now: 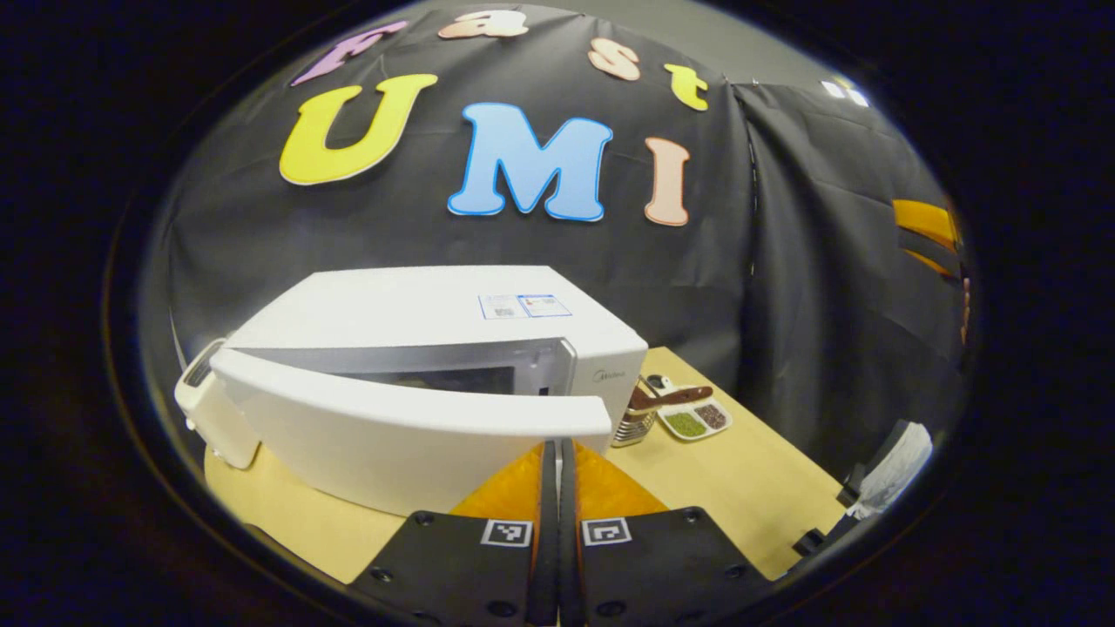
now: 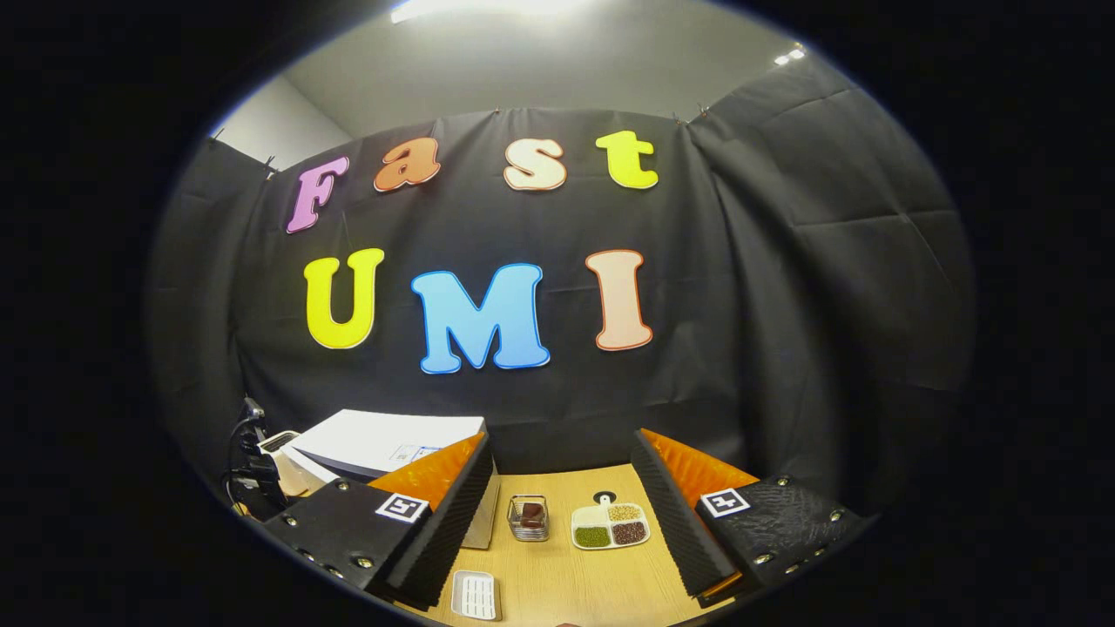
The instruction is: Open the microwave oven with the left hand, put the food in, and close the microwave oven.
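Fingers of the left gripper [image 1: 558,461] are pressed together with nothing between them, their tips just at the free edge of the door [image 1: 409,427]; the right gripper [image 2: 562,488] stands wide and empty over the table [image 2: 557,592].

The microwave [image 1: 418,313] sits toward the table's left rear edge, its door swung partly out. It looks heavy and rigid enough to stay put, while the door should turn lightly on its hinge; its smooth face is likely slippery, so the free edge is the place to hook or push.

A divided dish [image 2: 610,525] of grains and a small wire basket [image 2: 528,515] stand mid-table, both light and easy to spill.

Door and glare hide the oven's cavity. Which item counts as the food I cannot tell.
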Demonstrator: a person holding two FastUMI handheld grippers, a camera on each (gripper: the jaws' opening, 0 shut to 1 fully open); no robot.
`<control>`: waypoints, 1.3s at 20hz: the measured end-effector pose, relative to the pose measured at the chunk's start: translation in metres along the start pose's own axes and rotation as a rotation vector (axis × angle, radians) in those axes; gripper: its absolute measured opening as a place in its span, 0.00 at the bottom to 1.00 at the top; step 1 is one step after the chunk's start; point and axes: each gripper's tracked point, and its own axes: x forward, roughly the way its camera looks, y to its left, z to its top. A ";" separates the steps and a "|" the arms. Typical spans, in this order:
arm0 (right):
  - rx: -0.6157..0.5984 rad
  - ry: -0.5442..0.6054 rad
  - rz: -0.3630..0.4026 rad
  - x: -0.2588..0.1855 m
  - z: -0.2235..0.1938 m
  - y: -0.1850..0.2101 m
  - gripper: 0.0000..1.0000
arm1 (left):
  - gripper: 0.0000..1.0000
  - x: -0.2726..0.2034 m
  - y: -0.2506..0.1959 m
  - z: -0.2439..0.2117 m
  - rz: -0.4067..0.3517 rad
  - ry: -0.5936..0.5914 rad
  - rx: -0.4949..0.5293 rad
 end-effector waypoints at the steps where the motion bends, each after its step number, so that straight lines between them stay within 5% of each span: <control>1: 0.003 0.001 0.002 0.001 0.000 0.001 0.98 | 0.07 0.003 0.001 0.003 0.006 -0.006 -0.011; 26: -0.061 -0.062 0.026 0.023 0.013 0.013 0.98 | 0.07 0.064 0.024 0.025 0.085 -0.010 -0.091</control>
